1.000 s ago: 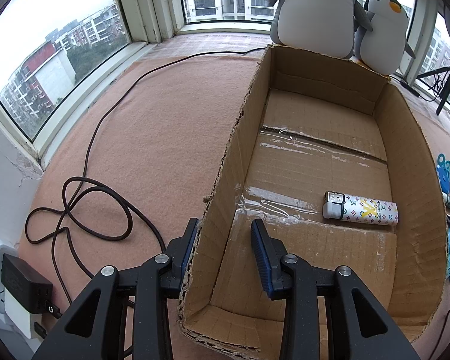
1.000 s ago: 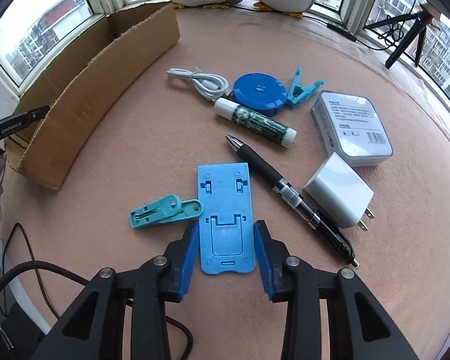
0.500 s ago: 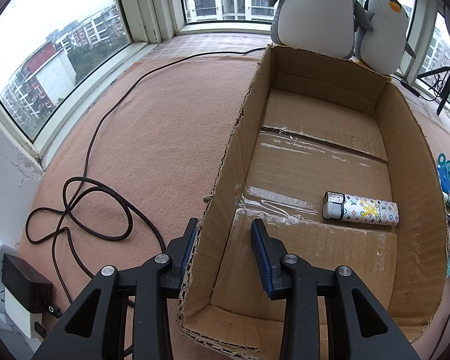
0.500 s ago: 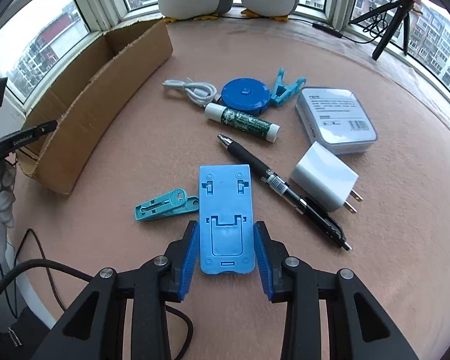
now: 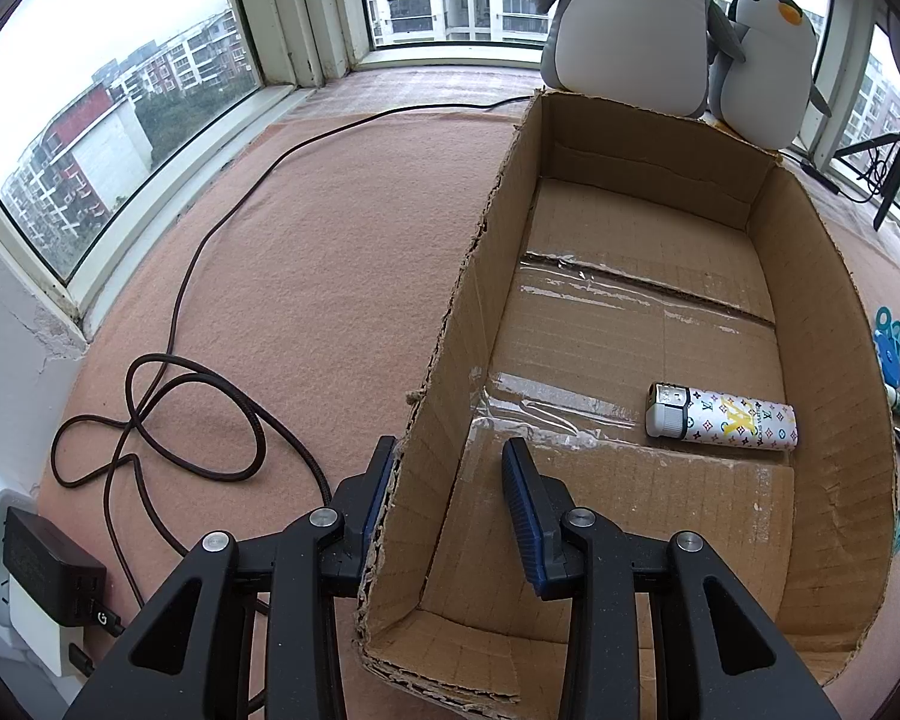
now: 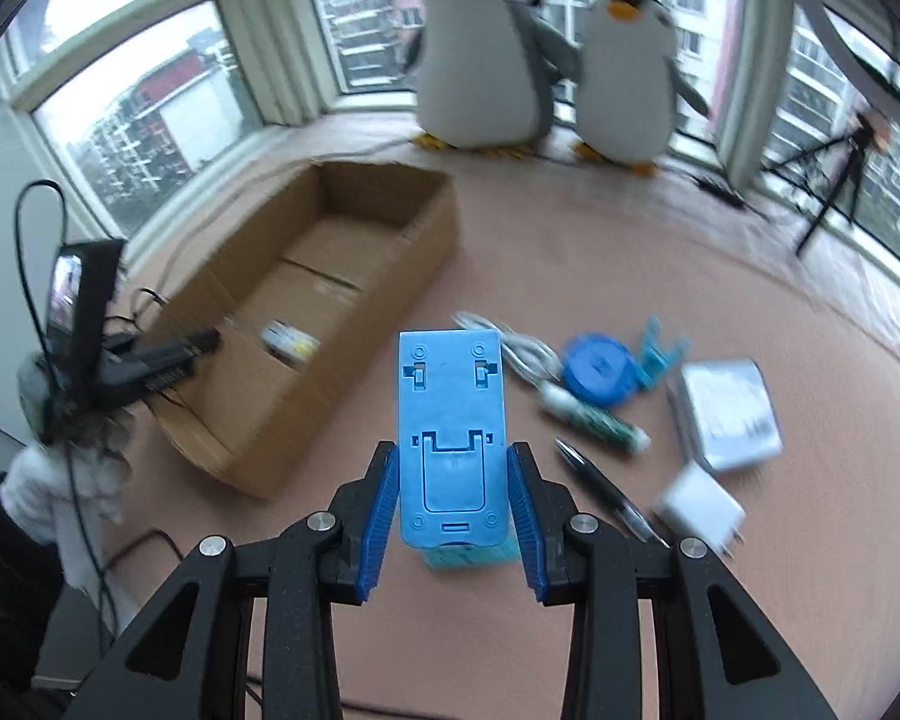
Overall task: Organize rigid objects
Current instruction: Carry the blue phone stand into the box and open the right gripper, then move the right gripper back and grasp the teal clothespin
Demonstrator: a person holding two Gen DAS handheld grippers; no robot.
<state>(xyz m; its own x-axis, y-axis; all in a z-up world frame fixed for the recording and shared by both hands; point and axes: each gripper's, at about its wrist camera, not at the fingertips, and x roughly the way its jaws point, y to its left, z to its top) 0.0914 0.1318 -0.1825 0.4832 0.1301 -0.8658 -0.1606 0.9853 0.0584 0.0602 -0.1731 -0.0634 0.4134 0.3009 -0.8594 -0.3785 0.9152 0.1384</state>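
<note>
My right gripper (image 6: 453,501) is shut on a blue plastic phone stand (image 6: 450,420) and holds it up in the air above the mat. The open cardboard box (image 6: 390,294) lies to its left. My left gripper (image 5: 450,492) straddles the box's near left wall (image 5: 444,372), one finger outside and one inside; the jaws stand apart around the wall. A patterned white lighter (image 5: 720,423) lies on the box floor (image 5: 630,324); it also shows in the right wrist view (image 6: 291,343).
On the pink mat right of the box lie a white cable (image 6: 510,348), a blue tape measure (image 6: 600,367), a blue clip (image 6: 660,354), a green-white tube (image 6: 594,417), a black pen (image 6: 606,498), a white charger (image 6: 699,507) and a grey case (image 6: 732,414). Two plush penguins (image 6: 480,54) stand by the window. A black cord (image 5: 168,396) lies left of the box.
My right gripper has lifted the blue phone stand off the mat and tilted up, so the box and penguins now show. The left gripper has not moved.
</note>
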